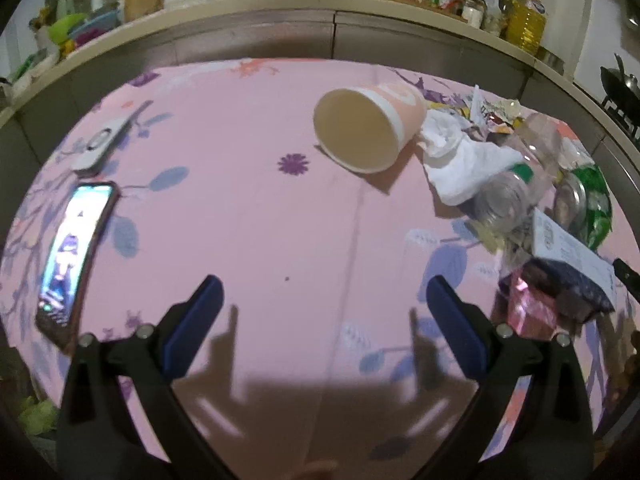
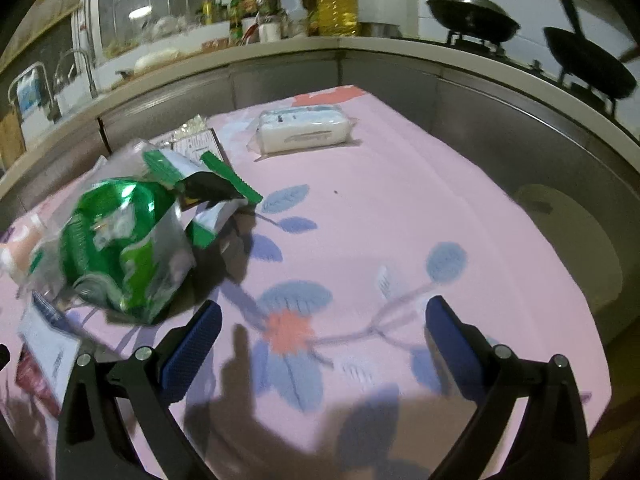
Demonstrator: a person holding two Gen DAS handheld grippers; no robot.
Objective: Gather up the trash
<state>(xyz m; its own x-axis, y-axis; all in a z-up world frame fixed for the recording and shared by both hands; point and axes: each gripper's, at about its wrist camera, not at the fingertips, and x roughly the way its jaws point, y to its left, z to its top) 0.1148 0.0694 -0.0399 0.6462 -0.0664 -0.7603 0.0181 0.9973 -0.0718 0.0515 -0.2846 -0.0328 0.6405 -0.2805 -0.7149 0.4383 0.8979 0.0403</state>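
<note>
Left gripper (image 1: pixel 322 294) hovering over pink counter (image 1: pixel 256 240), jaws spread, gripping nothing. Phone (image 1: pixel 74 256) lying left of jaws. Cup (image 1: pixel 366 128) lying on side ahead, tissue (image 1: pixel 460 160) touching it, bottle (image 1: pixel 516 184) beyond-right.

Right gripper (image 2: pixel 324 318) hovering, jaws spread, empty. Green wrapper (image 2: pixel 128 240) sitting ahead-left; wipes pack (image 2: pixel 304 130) farther ahead.
</note>
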